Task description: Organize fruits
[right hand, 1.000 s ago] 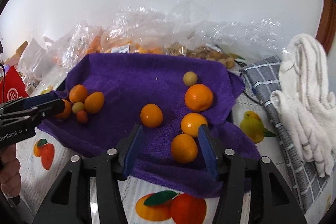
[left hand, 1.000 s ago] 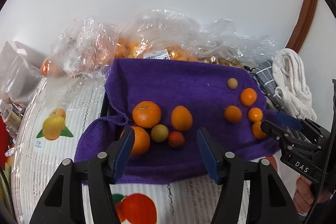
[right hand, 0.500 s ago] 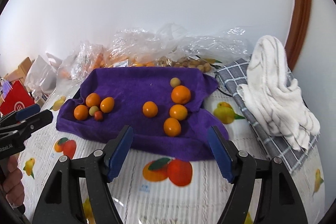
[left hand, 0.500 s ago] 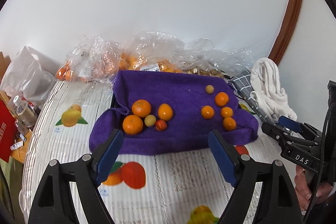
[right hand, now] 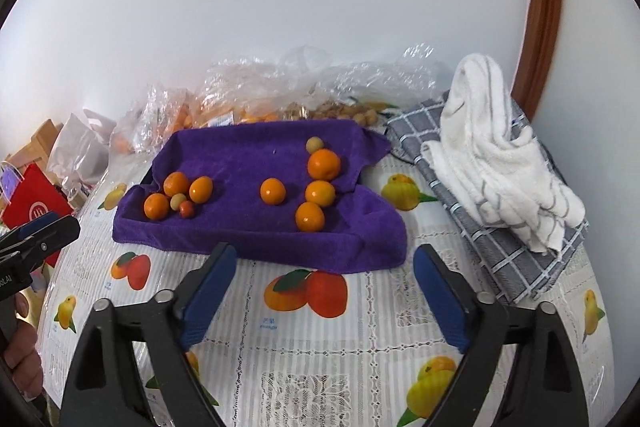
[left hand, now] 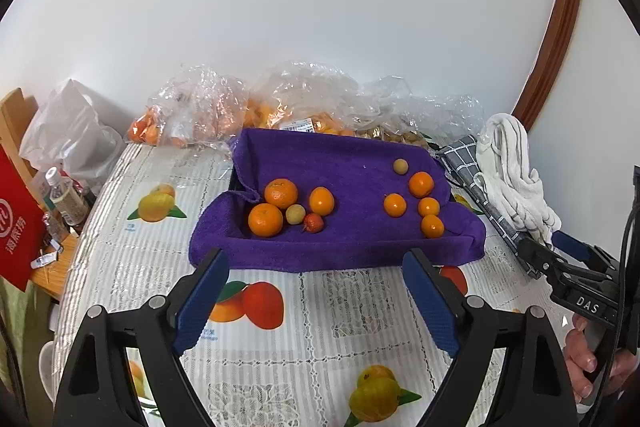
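Fruits [left hand: 320,201] on purple towel [left hand: 352,163] | beyond both hand-held grippers | fingers spread, empty

Orange fruits [left hand: 281,193] on purple towel [left hand: 340,167]

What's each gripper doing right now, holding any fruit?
Left gripper: open, holding nothing, above the tablecloth.
Right gripper: open, holding nothing, above the tablecloth.
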`<action>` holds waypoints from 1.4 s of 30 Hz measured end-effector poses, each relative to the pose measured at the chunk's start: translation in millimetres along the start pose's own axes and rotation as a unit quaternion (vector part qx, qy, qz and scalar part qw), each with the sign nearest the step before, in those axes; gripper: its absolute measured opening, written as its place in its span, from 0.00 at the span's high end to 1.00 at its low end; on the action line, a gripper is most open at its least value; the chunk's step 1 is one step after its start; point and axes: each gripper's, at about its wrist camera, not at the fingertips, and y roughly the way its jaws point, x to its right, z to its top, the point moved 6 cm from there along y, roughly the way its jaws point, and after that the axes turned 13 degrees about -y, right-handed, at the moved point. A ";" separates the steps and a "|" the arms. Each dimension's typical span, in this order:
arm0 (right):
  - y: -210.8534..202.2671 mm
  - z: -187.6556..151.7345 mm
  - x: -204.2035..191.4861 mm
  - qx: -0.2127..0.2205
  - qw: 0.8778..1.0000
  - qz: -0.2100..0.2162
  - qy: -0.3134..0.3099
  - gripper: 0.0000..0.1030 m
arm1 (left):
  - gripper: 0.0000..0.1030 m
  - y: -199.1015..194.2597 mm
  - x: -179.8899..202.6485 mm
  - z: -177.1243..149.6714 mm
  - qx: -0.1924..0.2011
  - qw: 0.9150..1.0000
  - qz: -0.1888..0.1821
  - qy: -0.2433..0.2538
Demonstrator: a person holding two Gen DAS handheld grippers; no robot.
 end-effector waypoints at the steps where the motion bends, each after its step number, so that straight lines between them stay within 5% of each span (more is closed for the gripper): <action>1: -3.8 -0.7 -0.1 0.002 1.000 -0.002 -0.001 0.09 | 0.12 -3.2 0.7 -0.4 0.002 1.000 0.001 0.000; 11: -43.3 -7.9 2.4 0.024 1.000 -0.011 0.005 0.01 | 0.02 -38.9 8.8 -4.3 0.030 1.000 0.007 0.005; 42: -98.3 -23.6 2.5 0.041 0.999 -0.025 0.009 0.01 | 0.02 -91.9 22.9 -16.2 0.070 0.997 0.012 0.011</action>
